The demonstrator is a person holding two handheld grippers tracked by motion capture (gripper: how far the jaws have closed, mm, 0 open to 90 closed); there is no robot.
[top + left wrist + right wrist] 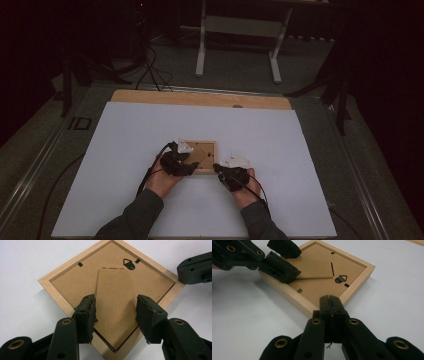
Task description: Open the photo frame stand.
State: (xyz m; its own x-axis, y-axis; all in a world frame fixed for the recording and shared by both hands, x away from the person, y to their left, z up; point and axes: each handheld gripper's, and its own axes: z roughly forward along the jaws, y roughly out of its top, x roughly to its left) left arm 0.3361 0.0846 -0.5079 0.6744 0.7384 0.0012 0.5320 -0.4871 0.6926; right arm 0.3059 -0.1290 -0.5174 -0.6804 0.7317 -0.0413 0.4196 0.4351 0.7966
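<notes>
Two grippers work at one wooden picture frame (199,156), lying face down on the white sheet (125,150). Left gripper (116,312) has its jaws parted on either side of the frame's cardboard stand (115,305), not pressing it. Right gripper (331,305), jaws clenched together, touches the frame's near corner.

Both grippers are black. The left gripper (115,315) has two thick arms with brass-ringed holes, ending in blocky pads (87,317) with ragged, torn-looking edges. The right gripper (331,308) has the same brass-ringed arms, and small round recesses dot its plastic. In the high view each gripper carries a pale grey three-cornered plate (184,146), and a black cable (150,172) trails from each. The person wears dark grey-green sleeves (137,216).
</notes>
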